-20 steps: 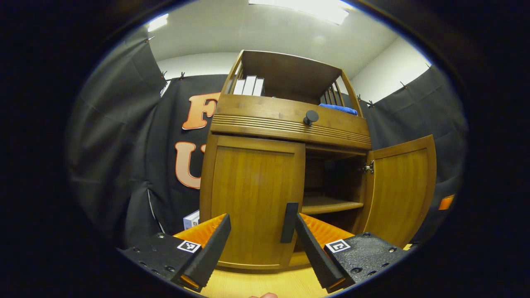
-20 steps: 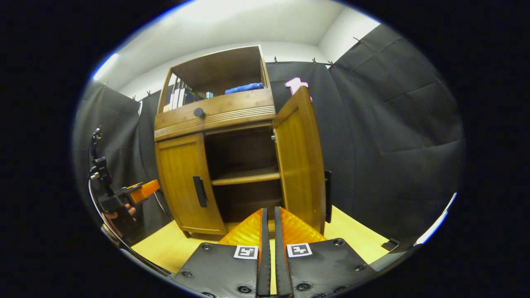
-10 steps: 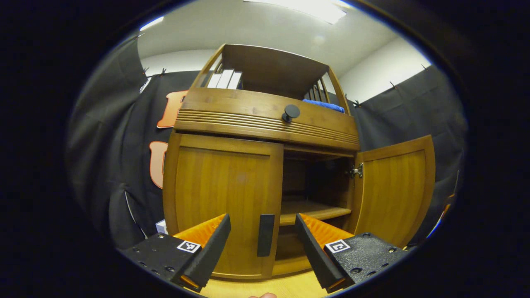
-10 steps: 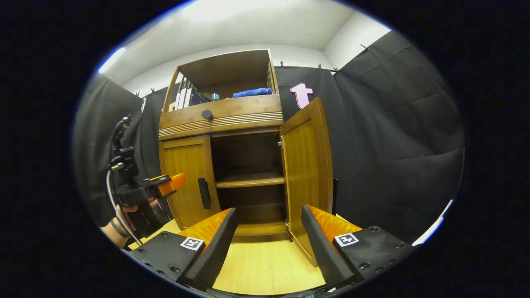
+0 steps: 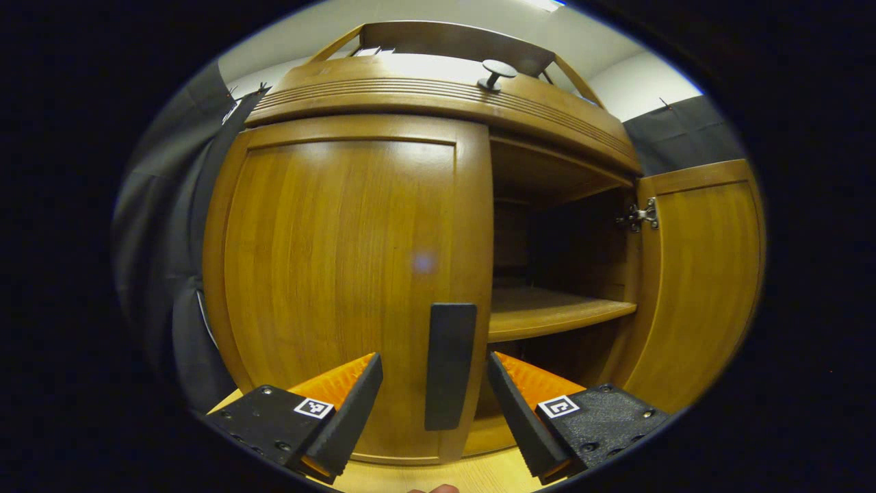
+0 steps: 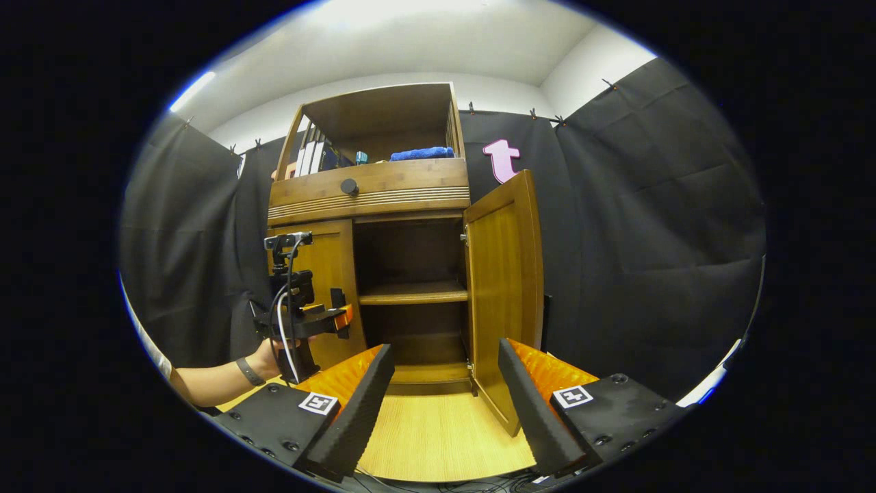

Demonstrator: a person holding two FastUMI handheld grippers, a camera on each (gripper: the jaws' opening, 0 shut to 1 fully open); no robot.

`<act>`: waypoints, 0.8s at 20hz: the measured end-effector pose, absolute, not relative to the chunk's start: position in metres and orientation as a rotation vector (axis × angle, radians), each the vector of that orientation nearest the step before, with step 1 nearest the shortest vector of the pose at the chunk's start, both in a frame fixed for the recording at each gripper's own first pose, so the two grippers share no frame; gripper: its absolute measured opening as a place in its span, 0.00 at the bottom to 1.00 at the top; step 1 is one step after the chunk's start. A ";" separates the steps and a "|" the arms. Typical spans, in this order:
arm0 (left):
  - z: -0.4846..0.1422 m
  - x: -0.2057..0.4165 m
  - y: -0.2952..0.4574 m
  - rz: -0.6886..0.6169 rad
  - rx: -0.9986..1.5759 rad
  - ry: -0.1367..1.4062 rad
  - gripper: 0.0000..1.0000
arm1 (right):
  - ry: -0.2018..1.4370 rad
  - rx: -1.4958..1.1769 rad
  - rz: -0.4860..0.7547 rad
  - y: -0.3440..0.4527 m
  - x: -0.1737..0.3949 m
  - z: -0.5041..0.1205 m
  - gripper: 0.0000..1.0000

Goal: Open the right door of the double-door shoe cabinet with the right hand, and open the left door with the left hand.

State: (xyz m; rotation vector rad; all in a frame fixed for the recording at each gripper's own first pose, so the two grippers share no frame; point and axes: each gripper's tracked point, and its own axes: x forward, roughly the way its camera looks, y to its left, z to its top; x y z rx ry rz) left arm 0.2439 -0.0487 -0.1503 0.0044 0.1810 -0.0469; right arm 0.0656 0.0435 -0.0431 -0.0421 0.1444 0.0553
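Black cloth walls surround the shoe cabinet (image 6: 383, 205) on a pale wood floor (image 6: 445, 438). Right door (image 6: 505, 287) open, left door (image 5: 342, 274) closed. The left tool (image 5: 434, 411), spread wide and empty, flanks the black handle (image 5: 448, 366); the right tool (image 6: 445, 404) gapes empty too.

Left door (image 5: 342, 274) shut, flat across the cabinet's left half; its black handle (image 5: 449, 366) sticks out btwn the spread fingers of the left gripper (image 5: 434, 404), clear gap each side. Right door (image 6: 505, 287) swung wide, so right half is open: room above & below the shelf (image 6: 413, 294) (dark inside, depth can't tell). Right gripper (image 6: 445, 404) well back w/ bare floor (image 6: 438, 438) ahead; the open door's edge stands just right of that lane.
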 end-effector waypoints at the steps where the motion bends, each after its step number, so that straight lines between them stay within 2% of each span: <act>1: -0.156 0.247 -0.047 -0.034 0.006 0.183 0.94 | 0.143 -0.043 0.054 0.044 0.066 -0.043 1.00; 4: -0.166 0.252 -0.042 -0.018 0.011 0.185 0.92 | 0.144 -0.047 0.045 0.042 0.068 -0.042 0.99; 5: -0.165 0.252 -0.042 -0.010 0.019 0.181 0.97 | 0.143 -0.047 0.041 0.041 0.068 -0.042 0.99; 8: -0.169 0.254 -0.046 0.015 0.052 0.159 0.96 | 0.147 -0.045 0.042 0.044 0.070 -0.044 1.00; 10: -0.170 0.255 -0.048 0.000 0.028 0.156 0.91 | 0.145 -0.047 0.048 0.048 0.073 -0.043 1.00; 12: -0.169 0.254 -0.066 -0.075 -0.020 0.161 0.67 | 0.147 -0.042 0.062 0.052 0.076 -0.045 0.99; 15: -0.172 0.255 -0.070 -0.094 0.001 0.177 0.30 | 0.153 -0.046 0.079 0.059 0.083 -0.055 0.99; 16: -0.169 0.254 -0.071 -0.101 0.007 0.181 0.28 | 0.154 -0.049 0.084 0.061 0.084 -0.056 0.99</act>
